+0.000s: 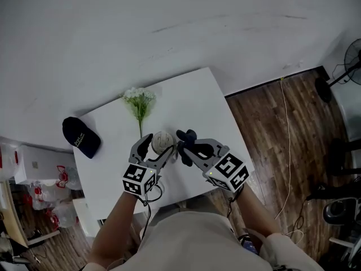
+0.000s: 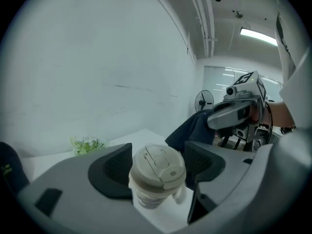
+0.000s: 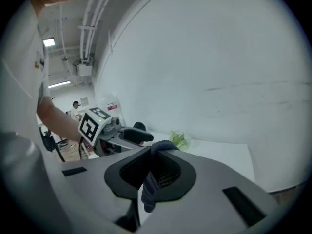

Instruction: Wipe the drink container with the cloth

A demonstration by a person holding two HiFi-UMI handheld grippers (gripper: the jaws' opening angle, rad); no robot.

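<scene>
On the far L, red-and-white bags (image 1: 38,196) sat on the floor beside the white table (image 1: 192,97). On the tbl's L corner lay a dark cap (image 1: 80,136); its pale print was too small to read. Next came a sprig of white flowers (image 1: 139,102), lying on the tbl. Your left gripper (image 1: 158,147) had its jaws spread wide, pads pressed on both sides of the drink container (image 2: 158,165) (beige lid, no label visible) at the tbl's near half. Just R of it, your right gripper (image 3: 156,168) was clamped tight on the dark cloth (image 1: 186,135), a fold hanging btwn the pads. Further R: wood floor (image 1: 265,123), a pale cable (image 1: 289,140) and a fan (image 1: 354,61) by the white wall (image 1: 169,27). Only markings: black-and-white squares on the marker cubes (image 1: 138,179).
</scene>
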